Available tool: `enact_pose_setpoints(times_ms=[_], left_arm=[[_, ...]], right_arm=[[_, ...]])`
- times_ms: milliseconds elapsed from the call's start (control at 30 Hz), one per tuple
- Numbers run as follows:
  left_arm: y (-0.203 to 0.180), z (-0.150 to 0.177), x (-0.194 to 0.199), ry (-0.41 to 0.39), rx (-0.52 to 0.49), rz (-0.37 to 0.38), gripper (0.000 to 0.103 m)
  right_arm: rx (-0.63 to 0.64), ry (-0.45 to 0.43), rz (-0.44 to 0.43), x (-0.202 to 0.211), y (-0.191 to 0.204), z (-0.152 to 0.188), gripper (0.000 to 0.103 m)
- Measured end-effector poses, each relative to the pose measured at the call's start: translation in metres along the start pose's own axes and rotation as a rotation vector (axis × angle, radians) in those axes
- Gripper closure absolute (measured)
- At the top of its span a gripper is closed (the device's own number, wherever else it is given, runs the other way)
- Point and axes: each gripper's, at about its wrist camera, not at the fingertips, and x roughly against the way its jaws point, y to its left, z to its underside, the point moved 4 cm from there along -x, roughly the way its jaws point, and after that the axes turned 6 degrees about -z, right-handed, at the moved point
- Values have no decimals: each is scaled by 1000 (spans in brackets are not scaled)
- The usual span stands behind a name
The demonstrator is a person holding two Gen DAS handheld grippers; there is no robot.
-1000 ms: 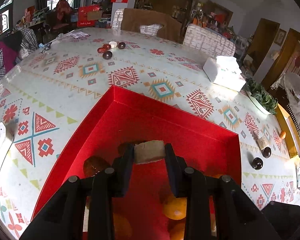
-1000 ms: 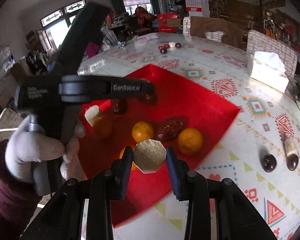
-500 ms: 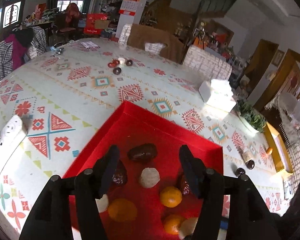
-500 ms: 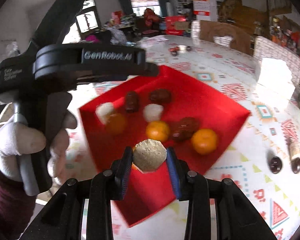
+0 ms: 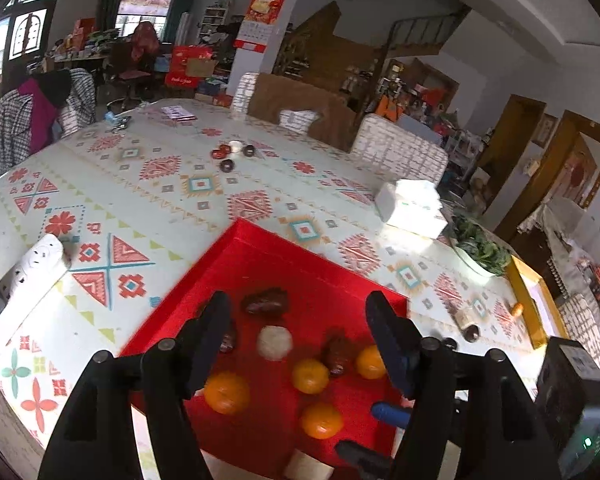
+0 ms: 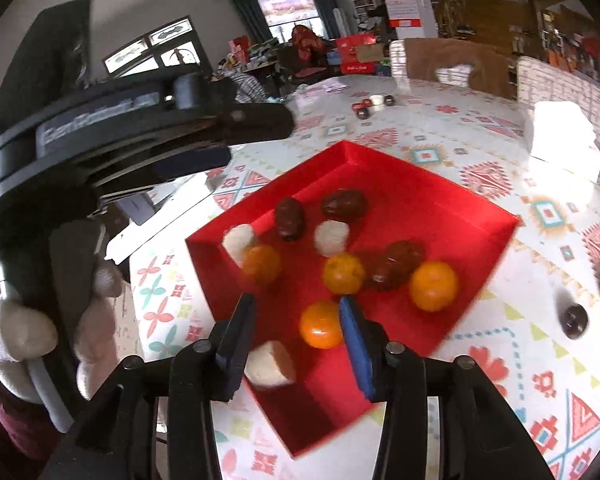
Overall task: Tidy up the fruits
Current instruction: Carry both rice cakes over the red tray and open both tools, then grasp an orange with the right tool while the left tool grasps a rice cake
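Note:
A red tray (image 5: pixel 324 276) (image 6: pixel 452 200) holds several oranges, dark red dates and pale round fruits. My left gripper (image 5: pixel 300 340) is open and empty above the tray, over a pale fruit (image 5: pixel 275 342). My right gripper (image 6: pixel 296 336) is open at the tray's near corner. A pale fruit (image 6: pixel 269 365) lies in the tray by its left finger, and an orange (image 6: pixel 321 324) sits between the fingers. The left gripper's body (image 6: pixel 132 136) fills the left of the right wrist view.
Loose dates and small fruits lie on the patterned tablecloth at the far side (image 5: pixel 232 156) and to the right of the tray (image 6: pixel 574 320). A tissue box (image 5: pixel 412 208), a white power strip (image 5: pixel 28 276) and a dish of greens (image 5: pixel 480 248) stand around.
My left gripper let go of its pale fruit, opened wide and rose above the tray. My right gripper opened and its pale fruit dropped into the tray's near corner.

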Motion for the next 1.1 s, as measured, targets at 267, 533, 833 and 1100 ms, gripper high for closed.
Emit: enact_pose_setpoints(times_ms=[267, 533, 833, 1100], left_arm=[[-50, 18, 17, -6, -76, 75, 25], [-100, 38, 13, 35, -144, 118, 25], [-147, 64, -9, 108, -191, 155, 25], [-168, 81, -17, 149, -238, 158, 25]], right_arm=[[-72, -41, 96, 45, -43, 20, 56], [-192, -104, 214, 107, -112, 45, 56], [-373, -181, 431, 199, -224, 72, 56], [-479, -255, 545, 239, -288, 77, 56]])
